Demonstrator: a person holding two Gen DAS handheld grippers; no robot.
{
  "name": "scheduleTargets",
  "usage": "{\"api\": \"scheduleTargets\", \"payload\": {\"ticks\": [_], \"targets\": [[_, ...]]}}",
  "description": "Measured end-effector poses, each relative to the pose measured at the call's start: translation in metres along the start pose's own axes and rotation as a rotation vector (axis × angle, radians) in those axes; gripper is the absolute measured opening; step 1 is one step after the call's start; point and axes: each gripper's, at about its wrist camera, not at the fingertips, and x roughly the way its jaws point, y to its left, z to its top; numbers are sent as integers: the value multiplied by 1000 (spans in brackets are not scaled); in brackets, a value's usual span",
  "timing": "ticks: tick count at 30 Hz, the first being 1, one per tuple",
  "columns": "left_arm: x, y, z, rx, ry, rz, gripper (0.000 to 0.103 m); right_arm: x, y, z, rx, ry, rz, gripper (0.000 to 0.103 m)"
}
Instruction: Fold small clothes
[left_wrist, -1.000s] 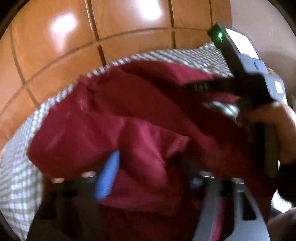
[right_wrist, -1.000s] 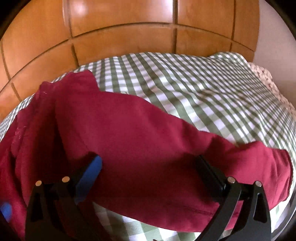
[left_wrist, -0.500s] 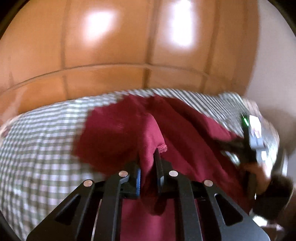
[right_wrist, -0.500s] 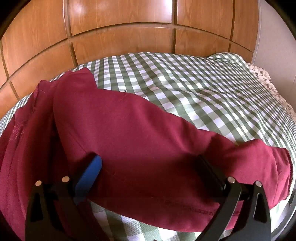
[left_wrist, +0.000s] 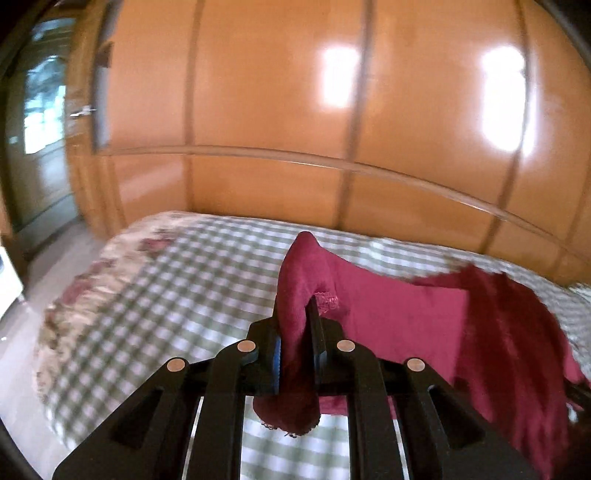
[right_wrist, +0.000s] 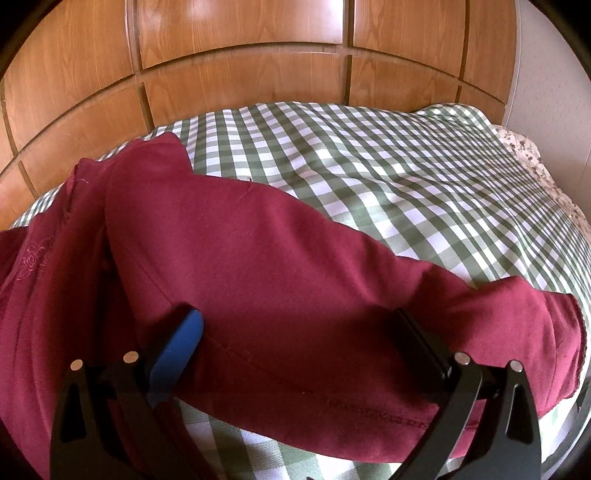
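Left tongs (left_wrist: 295, 328) clamped on maroon garment (left_wrist: 406, 314) edge; right tongs (right_wrist: 295, 336) spread wide, resting on garment.

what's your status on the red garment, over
Left gripper shut on red garment, edge lifted off checked bedspread. Right gripper open, jaws straddling the cloth. Nothing in the way.

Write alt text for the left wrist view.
The left gripper is shut on a fold of a dark red garment, lifting it above a green checked bedspread. Glossy wooden panels fill the background.
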Motion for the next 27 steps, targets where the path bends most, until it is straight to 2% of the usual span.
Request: {"api": "scheduleTargets", "payload": {"ticks": [4,5,6,7,8,9,10,11,12,14,16,18,20,21,23,27], "targets": [[20,38,6,-9,-6,162,11,0,0,0,-2,2,-1,101],[27,51,6,-24,3,231,12,0,0,0,-2,2,-2,101],[32,60,5,-38,10,272,18,0,0,0,-3,2,-3,101],[38,71,3,-55,26,314,41,0,-1,0,-3,2,-2,101],[40,80,-1,-73,33,372,72,0,-1,0,-3,2,-2,101],[36,82,-5,-81,16,405,83,0,-1,0,-3,2,-1,101],[30,84,-11,-90,-20,425,88,0,0,0,-3,1,-1,101],[24,82,-16,-92,-39,422,88,0,0,-1,-3,2,-2,101],[20,79,-23,-86,-41,398,88,0,0,-1,-4,2,-3,101],[13,62,-38,-72,-5,306,88,0,-1,-1,-4,2,-1,101],[5,42,-51,-76,17,174,88,0,-1,-1,-2,1,2,101],[-4,12,-69,-63,55,9,88,-1,-3,-1,8,-3,17,101],[-12,-25,-87,-25,91,-124,88,-7,-11,0,42,-16,60,101],[-14,-40,-93,-8,99,-167,88,-11,-16,1,66,-24,76,101],[-18,-73,-105,43,112,-230,88,-20,-32,2,111,-37,76,101],[-12,-117,-133,167,162,-216,88,-35,-53,6,89,-66,-9,101]]}}
